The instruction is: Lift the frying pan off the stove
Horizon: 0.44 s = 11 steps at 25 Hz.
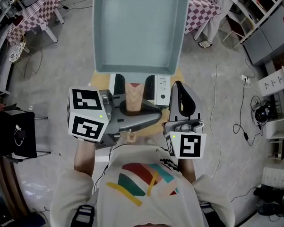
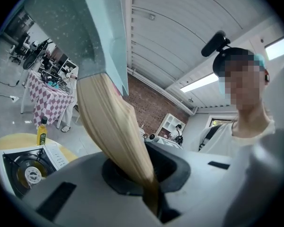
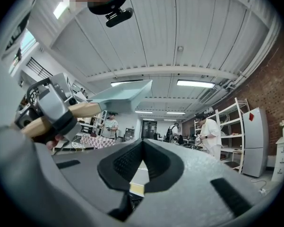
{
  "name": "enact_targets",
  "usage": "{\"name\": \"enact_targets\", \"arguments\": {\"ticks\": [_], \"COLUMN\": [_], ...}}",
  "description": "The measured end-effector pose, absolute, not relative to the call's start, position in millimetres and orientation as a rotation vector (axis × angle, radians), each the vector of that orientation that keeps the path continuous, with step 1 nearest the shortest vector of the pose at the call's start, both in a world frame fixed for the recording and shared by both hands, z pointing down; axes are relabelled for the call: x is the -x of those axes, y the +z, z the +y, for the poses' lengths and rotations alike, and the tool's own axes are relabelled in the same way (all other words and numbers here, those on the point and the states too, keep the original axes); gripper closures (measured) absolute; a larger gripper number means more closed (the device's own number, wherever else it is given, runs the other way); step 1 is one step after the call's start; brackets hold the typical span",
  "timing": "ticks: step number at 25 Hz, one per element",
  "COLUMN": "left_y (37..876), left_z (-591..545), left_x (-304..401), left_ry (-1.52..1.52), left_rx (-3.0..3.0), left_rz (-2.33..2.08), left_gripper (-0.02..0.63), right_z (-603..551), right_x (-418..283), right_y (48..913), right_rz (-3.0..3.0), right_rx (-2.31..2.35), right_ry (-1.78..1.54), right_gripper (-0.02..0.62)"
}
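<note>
A square teal frying pan (image 1: 137, 27) hangs in the air high above the white stove (image 1: 159, 90), close under my head. Its pale wooden handle (image 1: 133, 98) runs back to my left gripper (image 1: 132, 113), which is shut on it. In the left gripper view the handle (image 2: 113, 126) is pinched between the jaws of the left gripper (image 2: 150, 195), with the pan (image 2: 80, 27) above and the stove (image 2: 28, 167) far below. My right gripper (image 1: 182, 100) points upward beside the pan, shut with nothing in it (image 3: 142, 167). The right gripper view shows the pan (image 3: 123, 96) off to its left.
The stove stands on a small round yellow table (image 2: 9, 143) with an oil bottle (image 2: 41, 131). Checked-cloth tables (image 1: 38, 13) (image 1: 201, 11) stand behind. A black case (image 1: 12, 134) is at my left, cables and shelves (image 1: 274, 89) at my right. A person in white (image 3: 210, 134) stands by shelves.
</note>
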State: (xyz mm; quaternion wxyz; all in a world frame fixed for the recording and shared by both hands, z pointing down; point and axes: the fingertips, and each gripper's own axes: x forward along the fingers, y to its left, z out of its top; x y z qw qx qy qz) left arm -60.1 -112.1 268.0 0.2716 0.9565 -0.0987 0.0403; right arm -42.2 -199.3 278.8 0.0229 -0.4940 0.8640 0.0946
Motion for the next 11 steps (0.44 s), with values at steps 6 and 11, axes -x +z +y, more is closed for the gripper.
{"name": "enact_targets", "arguments": {"ticks": [6, 11], "left_y": [264.5, 265.7], "left_z": [-116.4, -108.7], "left_x": [60.3, 56.1], "left_ry": [0.107, 0.104], "left_rx": [-2.589, -2.588], "left_rz": [-0.285, -0.292], "left_gripper": [0.598, 0.598], "right_z": [-201.8, -192.9], "right_x": [39.5, 34.8], "right_y": [278.8, 280.3], "right_rz": [2.673, 2.675], "right_rx": [1.529, 1.525], "right_ry": [0.286, 0.283], "right_gripper": [0.601, 0.601]}}
